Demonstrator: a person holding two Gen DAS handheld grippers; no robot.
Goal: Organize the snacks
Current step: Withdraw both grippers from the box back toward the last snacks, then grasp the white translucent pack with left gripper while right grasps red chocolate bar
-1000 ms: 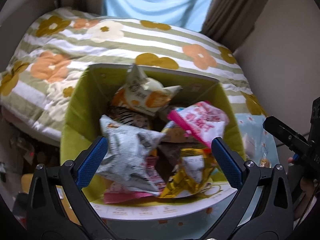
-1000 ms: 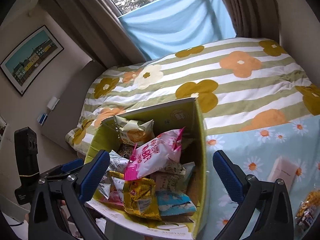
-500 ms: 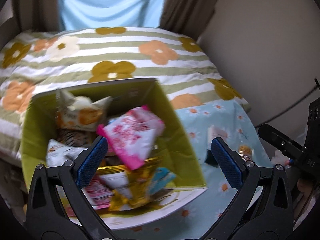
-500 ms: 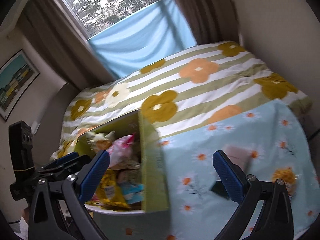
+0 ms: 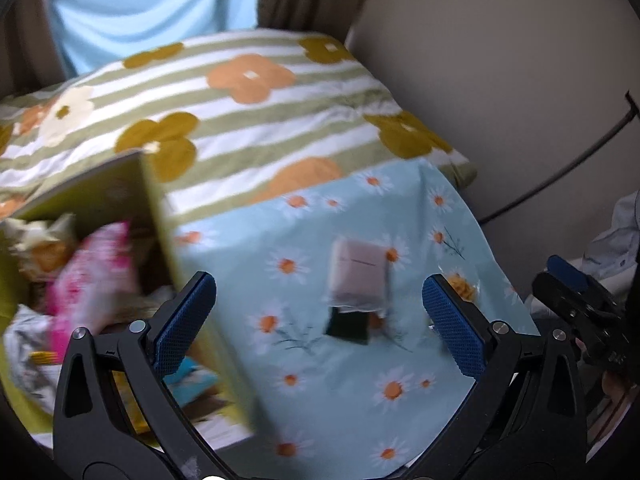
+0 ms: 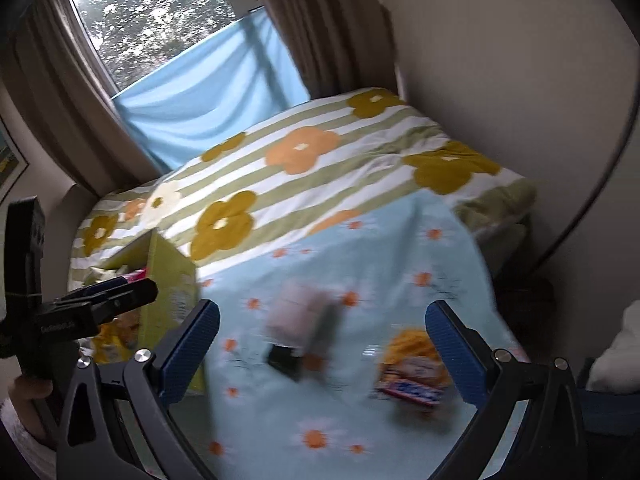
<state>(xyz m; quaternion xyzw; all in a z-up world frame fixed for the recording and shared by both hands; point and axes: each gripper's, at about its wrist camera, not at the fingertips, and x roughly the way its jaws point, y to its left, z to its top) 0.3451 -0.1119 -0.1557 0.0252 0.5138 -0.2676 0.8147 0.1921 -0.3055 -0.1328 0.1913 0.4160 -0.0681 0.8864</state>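
Hovering wide open and empty, left tongs [image 5: 320, 320] and right tongs [image 6: 322, 344] frame a pale snack packet [image 5: 358, 274] ahead.

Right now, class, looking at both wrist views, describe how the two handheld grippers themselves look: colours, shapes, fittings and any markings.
Both match. The left gripper and right gripper have black, curved plastic arms with triangular cut-outs and silver screw heads at the joints. Each finger ends in a blue, finely textured pad. In the right wrist view, the left gripper's black body carries small white lettering, too blurred to read. No cables show on them.
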